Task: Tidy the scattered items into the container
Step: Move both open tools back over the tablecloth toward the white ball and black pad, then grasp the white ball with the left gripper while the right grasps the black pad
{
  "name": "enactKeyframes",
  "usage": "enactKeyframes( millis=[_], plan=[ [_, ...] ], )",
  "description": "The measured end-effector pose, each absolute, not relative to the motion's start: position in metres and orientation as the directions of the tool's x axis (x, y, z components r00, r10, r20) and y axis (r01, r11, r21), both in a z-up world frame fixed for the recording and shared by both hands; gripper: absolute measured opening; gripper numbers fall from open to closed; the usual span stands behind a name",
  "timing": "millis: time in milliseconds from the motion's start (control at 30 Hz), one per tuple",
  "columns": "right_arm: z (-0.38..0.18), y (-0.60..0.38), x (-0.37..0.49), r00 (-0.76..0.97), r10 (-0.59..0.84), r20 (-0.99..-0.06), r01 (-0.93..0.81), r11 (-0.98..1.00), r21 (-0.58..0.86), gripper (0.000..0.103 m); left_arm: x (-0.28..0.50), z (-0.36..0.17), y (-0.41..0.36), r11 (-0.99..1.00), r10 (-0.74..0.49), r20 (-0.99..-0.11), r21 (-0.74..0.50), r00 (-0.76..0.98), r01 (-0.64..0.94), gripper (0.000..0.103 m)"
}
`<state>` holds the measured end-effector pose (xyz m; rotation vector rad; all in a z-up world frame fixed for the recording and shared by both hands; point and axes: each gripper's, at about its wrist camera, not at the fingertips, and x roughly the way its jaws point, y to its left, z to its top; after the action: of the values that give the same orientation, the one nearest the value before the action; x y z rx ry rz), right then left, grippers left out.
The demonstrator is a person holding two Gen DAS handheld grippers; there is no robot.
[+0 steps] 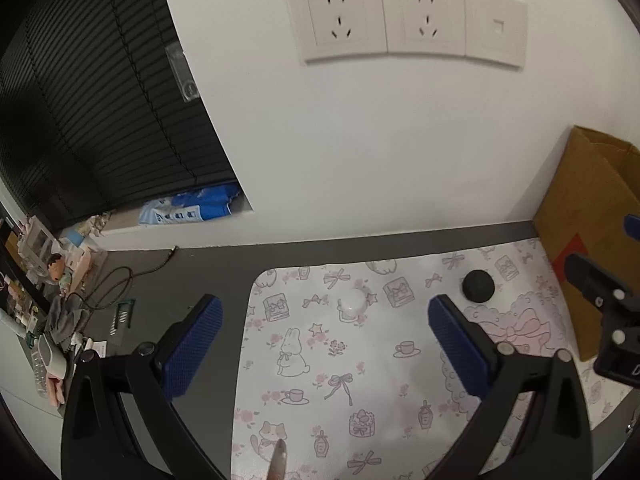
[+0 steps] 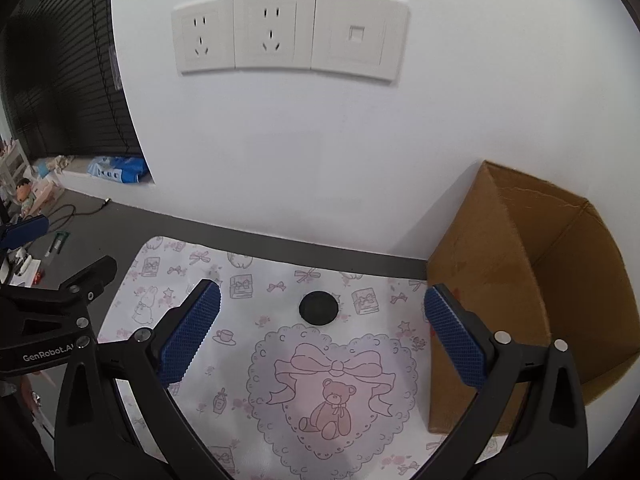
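A black round puck [image 1: 478, 285] [image 2: 318, 307] lies on the patterned mat [image 1: 360, 360] [image 2: 248, 360] near the wall. A small white dome-shaped item [image 1: 353, 303] sits on the mat to its left, seen only in the left wrist view. An open cardboard box [image 1: 588, 240] [image 2: 532, 292] stands at the mat's right end against the wall. My left gripper [image 1: 325, 320] is open, hovering short of the white item. My right gripper [image 2: 322, 308] is open with the puck showing between its fingers, farther ahead. Neither holds anything.
The mat lies on a dark grey desk [image 1: 192, 280] below a white wall with sockets [image 1: 404, 20] [image 2: 288, 32]. Cables and clutter [image 1: 60, 312] crowd the desk's left end. A blue packet [image 1: 192, 208] rests on the window ledge by dark blinds [image 1: 92, 100].
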<state>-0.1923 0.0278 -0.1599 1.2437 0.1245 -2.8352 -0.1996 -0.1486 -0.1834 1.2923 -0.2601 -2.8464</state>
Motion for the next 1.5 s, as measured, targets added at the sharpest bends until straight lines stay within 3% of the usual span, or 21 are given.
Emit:
enactKeyframes(
  millis=[700, 1067, 1500],
  plan=[
    [-0.323, 0.031, -0.262, -0.538, 0.017, -0.843, 0.041, -0.998, -0.047, 0.103, -0.281, -0.329, -0.145, -0.980, -0.074, -0.835, 0.161, -0.546, -0.113, 0.102],
    [-0.372, 0.027, -0.279, -0.493, 0.001, -0.870, 0.055, -0.998, -0.033, 0.103, -0.295, -0.362, -0.145, -0.984, -0.065, -0.840, 0.144, -0.538, -0.106, 0.102],
    [-0.386, 0.030, -0.281, -0.471, -0.022, -0.882, 0.053, -0.999, -0.003, 0.103, -0.303, -0.376, -0.144, -0.987, -0.061, -0.844, 0.131, -0.533, -0.095, 0.103]
  ],
)
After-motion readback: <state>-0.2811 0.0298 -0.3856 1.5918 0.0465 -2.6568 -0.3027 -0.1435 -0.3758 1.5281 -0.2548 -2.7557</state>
